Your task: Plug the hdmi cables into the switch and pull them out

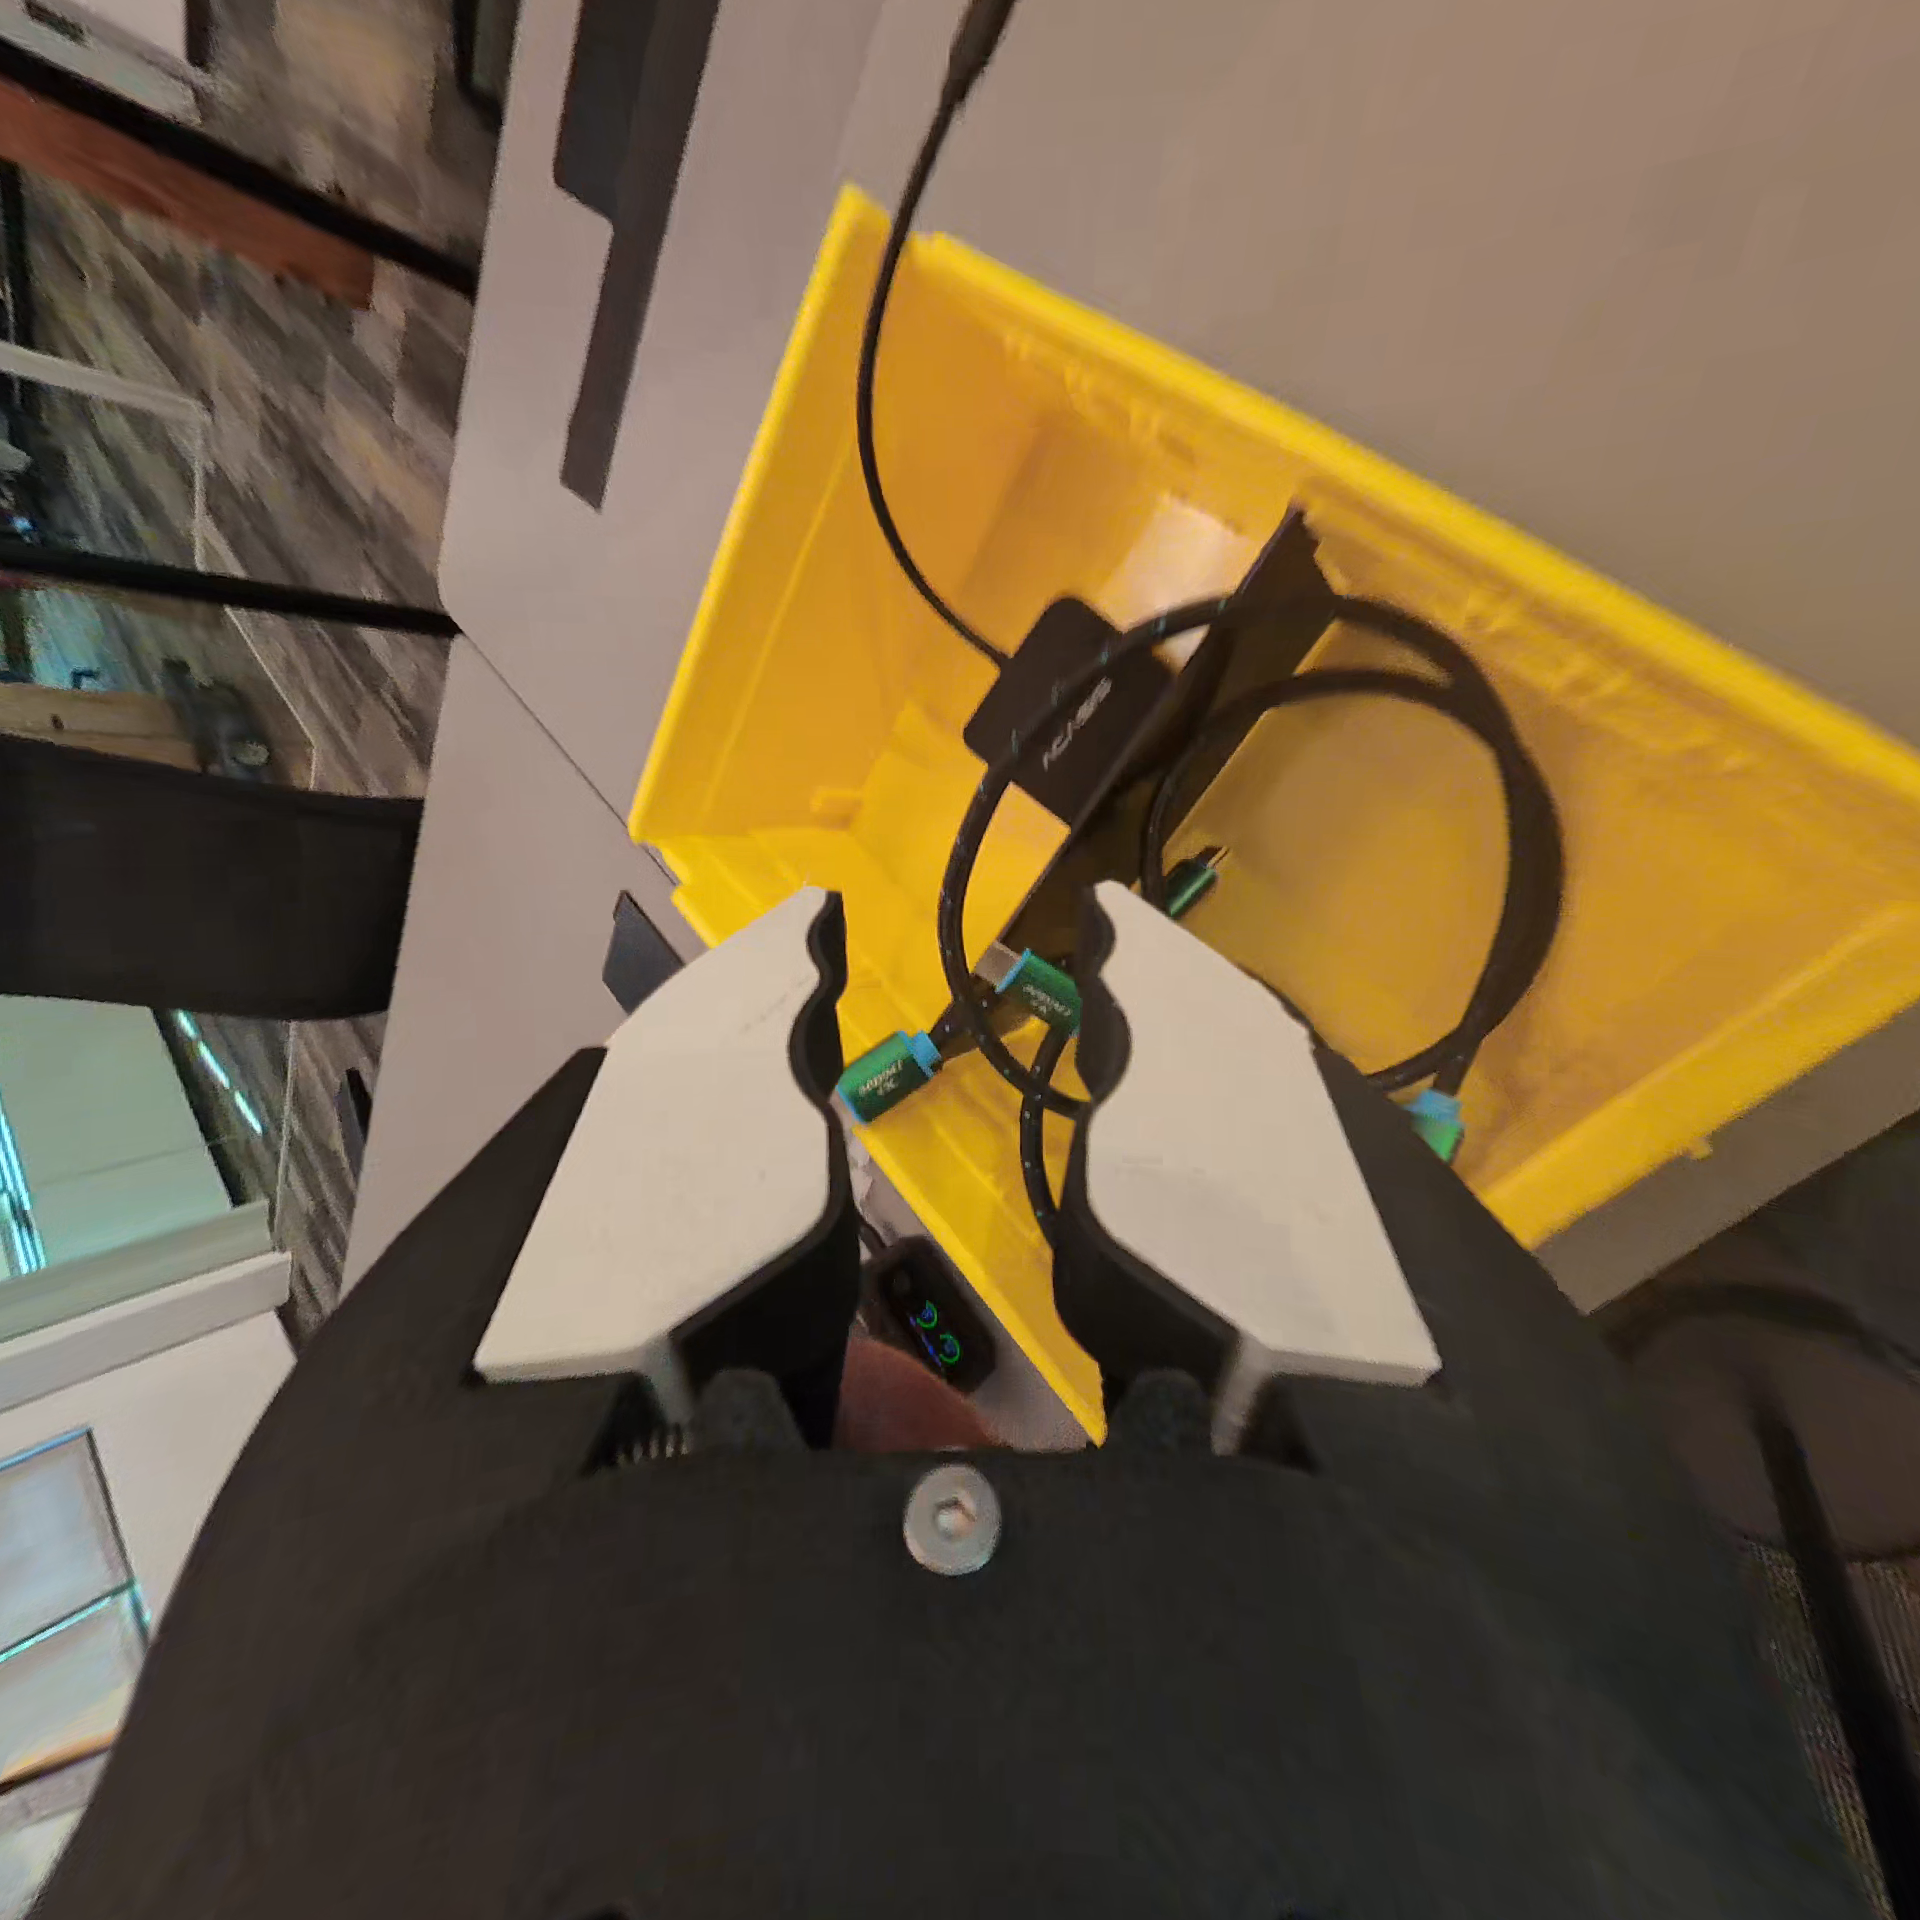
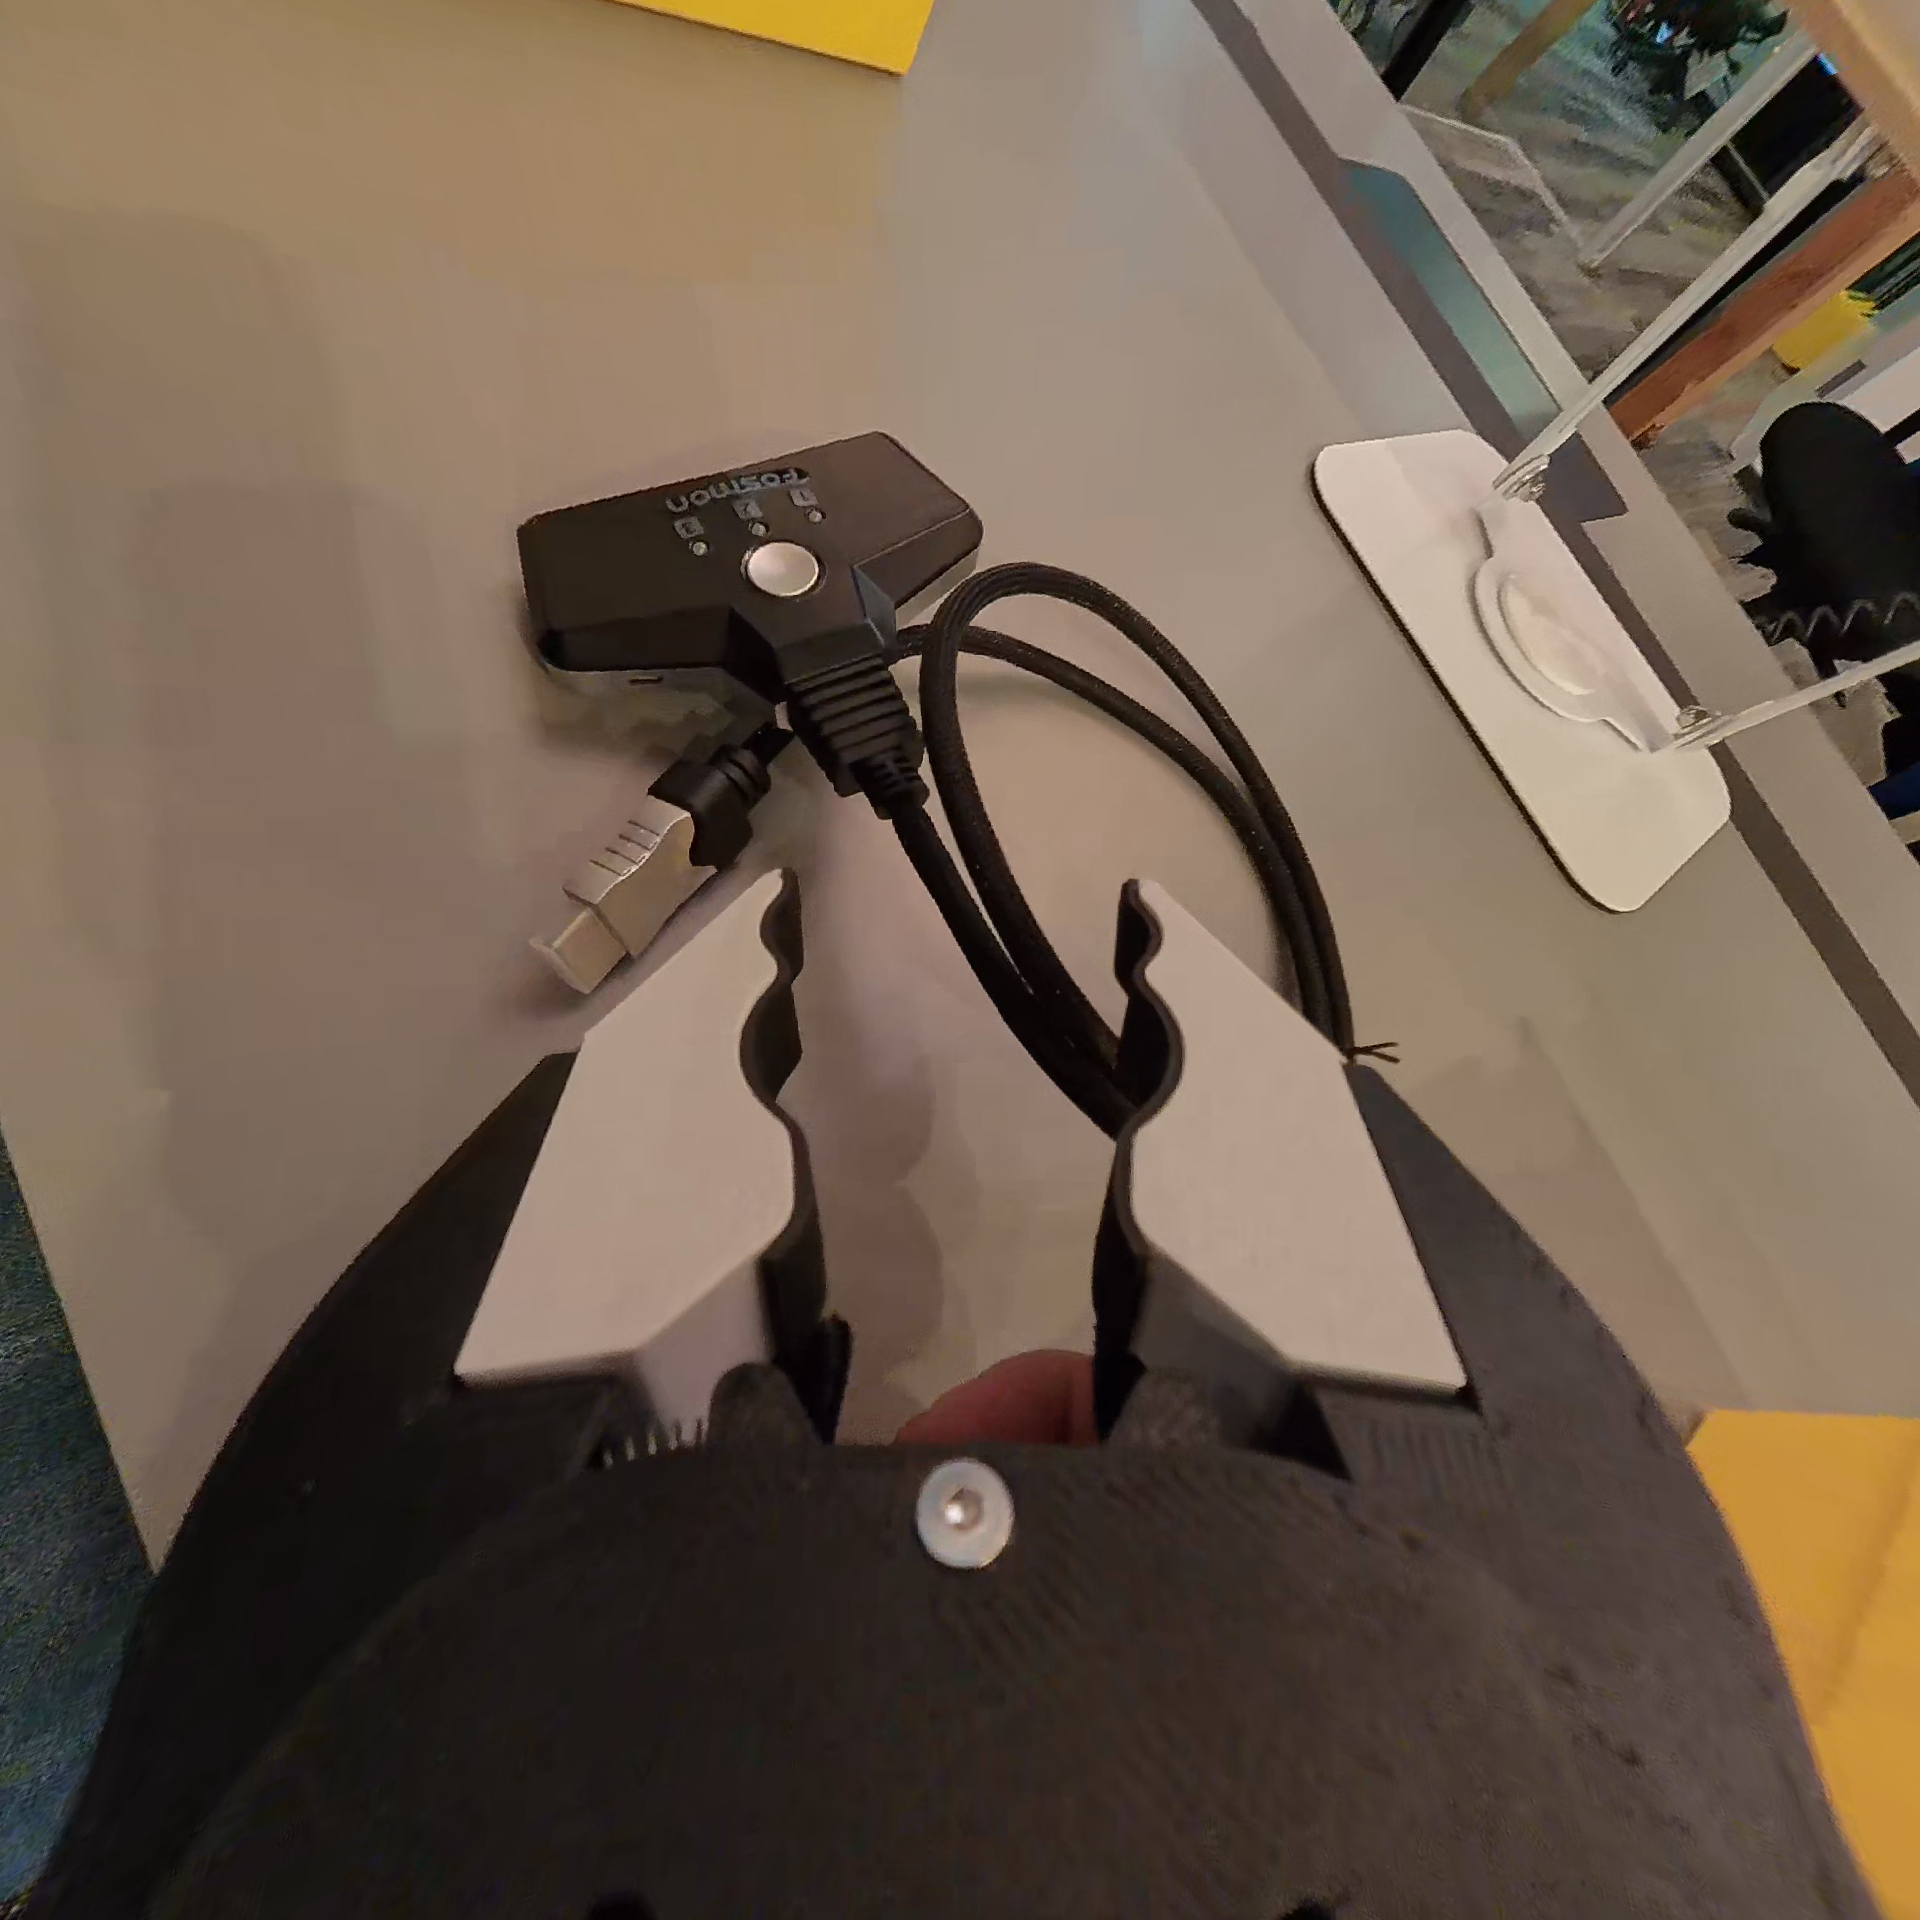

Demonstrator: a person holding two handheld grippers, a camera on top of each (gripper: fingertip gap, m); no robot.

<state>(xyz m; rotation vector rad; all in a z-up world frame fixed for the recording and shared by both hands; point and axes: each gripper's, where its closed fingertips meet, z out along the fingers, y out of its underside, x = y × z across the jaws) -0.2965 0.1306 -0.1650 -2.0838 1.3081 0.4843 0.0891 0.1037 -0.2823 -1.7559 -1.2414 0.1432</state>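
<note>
Switch [image 2: 750, 556] flat on the grey table [image 2: 312, 312], its own braided lead [image 2: 1132, 831] looping back under the right gripper [image 2: 956, 904], silver plug [image 2: 623, 888] lying just beside it. Right jaws wide, empty, above the table. HDMI cables [image 1: 1351, 831] coiled in the yellow bin [image 1: 1662, 831] with a black box [image 1: 1081, 707] and divider [image 1: 1247, 644] in among them. Left gripper [image 1: 961, 914] at the bin rim, jaws wide, holding nothing; green plugs [image 1: 883, 1081] between its tips.

Grey table [image 2: 312, 312], patterned carpet [image 1: 312, 436], wooden beam [image 1: 187, 197]
</note>
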